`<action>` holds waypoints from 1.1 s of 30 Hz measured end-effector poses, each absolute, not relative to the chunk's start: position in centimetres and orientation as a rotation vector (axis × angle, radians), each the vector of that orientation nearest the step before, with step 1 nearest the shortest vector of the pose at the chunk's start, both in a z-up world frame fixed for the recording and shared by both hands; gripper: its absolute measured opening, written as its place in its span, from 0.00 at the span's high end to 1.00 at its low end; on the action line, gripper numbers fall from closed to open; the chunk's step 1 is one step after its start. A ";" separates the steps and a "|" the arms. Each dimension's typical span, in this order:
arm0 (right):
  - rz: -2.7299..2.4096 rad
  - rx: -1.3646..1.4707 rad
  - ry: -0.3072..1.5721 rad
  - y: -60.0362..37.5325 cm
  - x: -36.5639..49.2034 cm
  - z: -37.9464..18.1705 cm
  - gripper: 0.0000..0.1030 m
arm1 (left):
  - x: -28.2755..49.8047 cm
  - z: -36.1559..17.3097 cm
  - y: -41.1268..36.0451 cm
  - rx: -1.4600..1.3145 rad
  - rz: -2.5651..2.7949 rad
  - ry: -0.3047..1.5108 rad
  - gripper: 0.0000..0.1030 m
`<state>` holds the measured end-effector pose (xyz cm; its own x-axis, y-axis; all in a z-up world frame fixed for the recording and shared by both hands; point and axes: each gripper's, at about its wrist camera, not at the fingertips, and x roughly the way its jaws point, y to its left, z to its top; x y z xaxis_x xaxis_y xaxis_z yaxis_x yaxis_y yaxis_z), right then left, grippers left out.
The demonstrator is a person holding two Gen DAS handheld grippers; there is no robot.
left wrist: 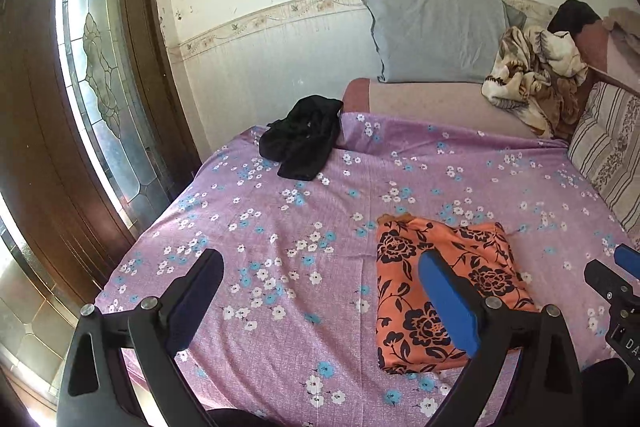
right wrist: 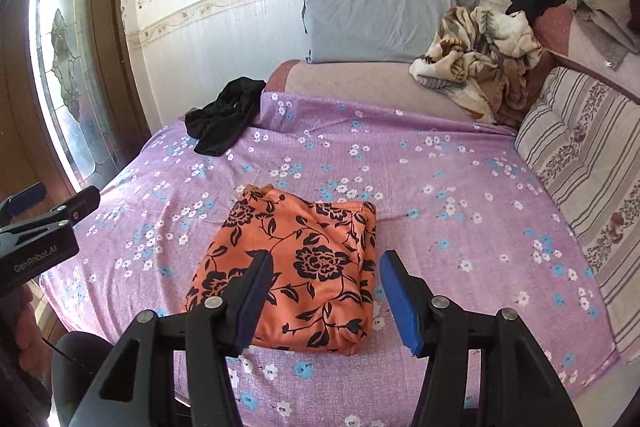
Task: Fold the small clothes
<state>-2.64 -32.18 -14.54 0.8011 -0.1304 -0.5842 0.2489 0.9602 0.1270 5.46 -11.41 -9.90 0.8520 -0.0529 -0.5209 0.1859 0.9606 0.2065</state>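
Both sets of jaws hang empty above the bed: the left gripper (left wrist: 320,303) is spread wide, its blue-padded fingers (left wrist: 448,303) well apart with nothing between them, and the right gripper (right wrist: 324,301) is parted about halfway, its pads clear of any cloth. Below them the orange floral garment (right wrist: 296,267) lies folded into a neat, roughly square packet on the lilac flowered bedsheet (right wrist: 440,227), near the front edge of the bed and touched by neither gripper. In the left wrist view it sits right of centre, partly behind the left gripper's right finger. A crumpled black garment (left wrist: 304,135) lies unfolded at the far left corner of the sheet, well apart from the folded one. Beyond the sheet, a grey pillow (left wrist: 436,39) leans against the wall, a brown and cream blanket (left wrist: 532,75) is bunched beside it, and a striped cushion (right wrist: 588,163) lines the bed's right side. A wooden door with patterned glass (left wrist: 96,59) stands at the left.
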 end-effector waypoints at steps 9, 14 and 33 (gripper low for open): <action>-0.206 0.206 0.587 -30.9 -4.7 -11.5 0.42 | 2.5 -7.1 -10.4 0.243 -0.153 0.521 0.05; -0.198 0.173 0.560 -29.6 -6.1 -9.8 0.42 | 0.8 -5.7 -9.8 0.237 -0.161 0.496 0.05; -0.227 0.122 0.523 -27.9 -8.6 -7.4 0.42 | -2.5 -1.5 -8.7 0.213 -0.207 0.411 0.05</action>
